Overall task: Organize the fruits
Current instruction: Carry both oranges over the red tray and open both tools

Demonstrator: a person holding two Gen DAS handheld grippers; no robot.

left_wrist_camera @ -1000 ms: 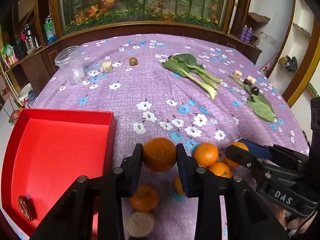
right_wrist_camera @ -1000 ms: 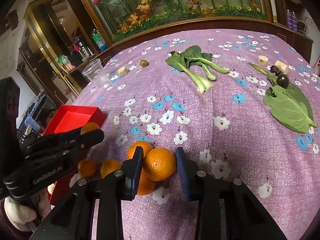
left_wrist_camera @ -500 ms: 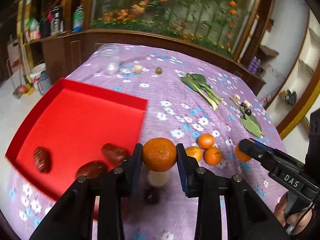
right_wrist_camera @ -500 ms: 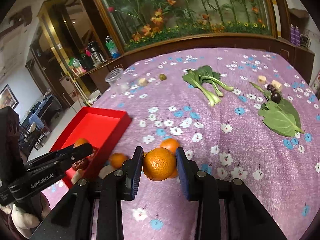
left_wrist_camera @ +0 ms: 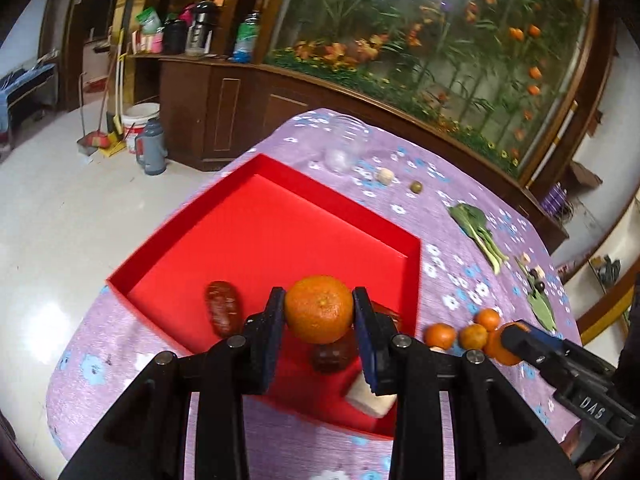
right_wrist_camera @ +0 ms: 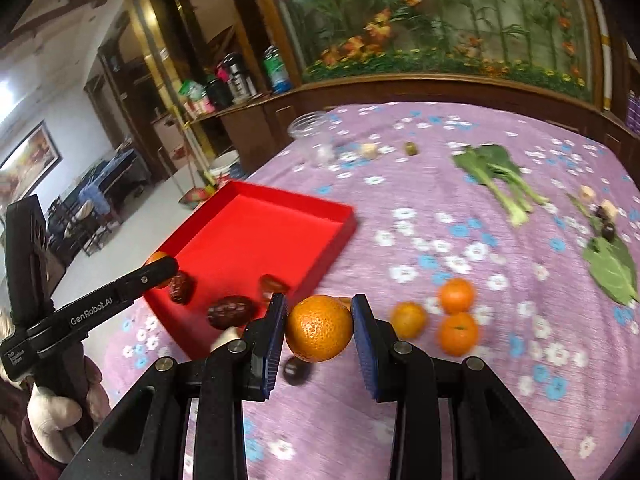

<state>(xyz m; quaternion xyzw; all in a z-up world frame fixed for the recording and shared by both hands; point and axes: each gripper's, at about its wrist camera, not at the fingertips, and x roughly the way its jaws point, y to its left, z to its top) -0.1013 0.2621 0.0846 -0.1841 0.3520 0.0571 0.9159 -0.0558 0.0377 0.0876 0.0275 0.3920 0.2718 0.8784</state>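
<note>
**Two oranges aloft, one already over the red tray**

From the left wrist we count one orange point(left_wrist_camera: 319, 309) clamped between the pads of the left gripper point(left_wrist_camera: 319, 312), held above the near end of the red tray point(left_wrist_camera: 264, 168). Inside the tray we see three dark red dates point(left_wrist_camera: 222, 307) and one pale chunk point(left_wrist_camera: 370, 398) by the near wall. On the purple cloth point(left_wrist_camera: 460, 276) to the right lie two loose oranges point(left_wrist_camera: 440, 336), and beyond them the right gripper point(left_wrist_camera: 516, 338) pinches a further orange. One bok choy point(left_wrist_camera: 478, 232) lies farther back. A second ago this view had the tray off to the left and the orange above the cloth; now the orange hangs over the tray's floor.

From the right wrist we count one orange point(right_wrist_camera: 319, 328) gripped tight in the right gripper point(right_wrist_camera: 319, 330), above the cloth just beside the tray's near corner. Three oranges point(right_wrist_camera: 456, 294) rest on the cloth to its right. One leaf point(right_wrist_camera: 612, 268) and one clear jar point(right_wrist_camera: 312, 128) sit farther off. The left gripper point(right_wrist_camera: 160, 270) reaches over the tray point(right_wrist_camera: 296, 194), where three dates point(right_wrist_camera: 231, 311) show. Compared with a second ago, the tray is much nearer, and the piled oranges are now off to the right.
</note>
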